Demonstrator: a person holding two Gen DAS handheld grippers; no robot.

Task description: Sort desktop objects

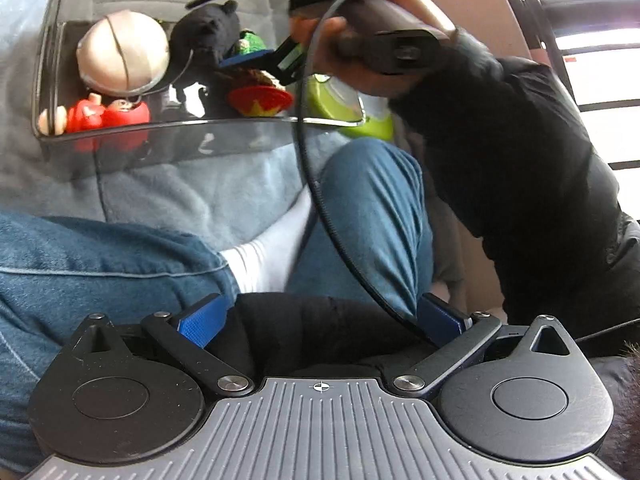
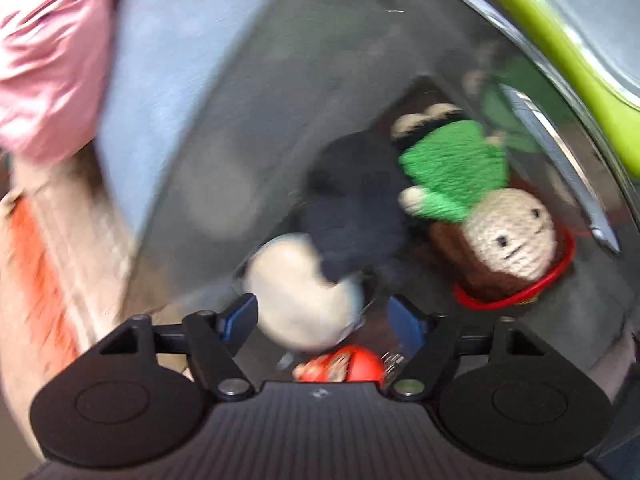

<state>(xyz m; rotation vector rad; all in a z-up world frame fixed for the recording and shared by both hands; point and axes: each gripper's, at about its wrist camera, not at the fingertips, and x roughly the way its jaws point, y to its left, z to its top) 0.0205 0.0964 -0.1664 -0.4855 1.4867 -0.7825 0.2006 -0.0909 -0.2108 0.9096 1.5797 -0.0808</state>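
A clear plastic box (image 1: 160, 136) lies on a blue-grey blanket and holds soft toys. Inside are a cream ball (image 1: 122, 52), a black plush bear (image 1: 208, 32), a red figure (image 1: 108, 114) and a crochet doll in green (image 2: 452, 168) with a red hat (image 1: 260, 100). My right gripper (image 2: 322, 318), held by a hand, hangs over the box pointing steeply down. Its jaws are open, and the cream ball (image 2: 300, 304) and black bear (image 2: 352, 200) lie blurred beneath them. From the left wrist view the right gripper (image 1: 266, 60) is above the doll. My left gripper (image 1: 322, 320) rests low, jaws wide apart around black cloth.
A lime-green container (image 1: 344, 108) lies right of the box. The person's jeans legs (image 1: 372, 208) and white sock (image 1: 272, 256) lie between the left gripper and the box. A black cable (image 1: 316, 200) hangs from the right gripper. Pink cloth (image 2: 48, 60) lies beyond the box.
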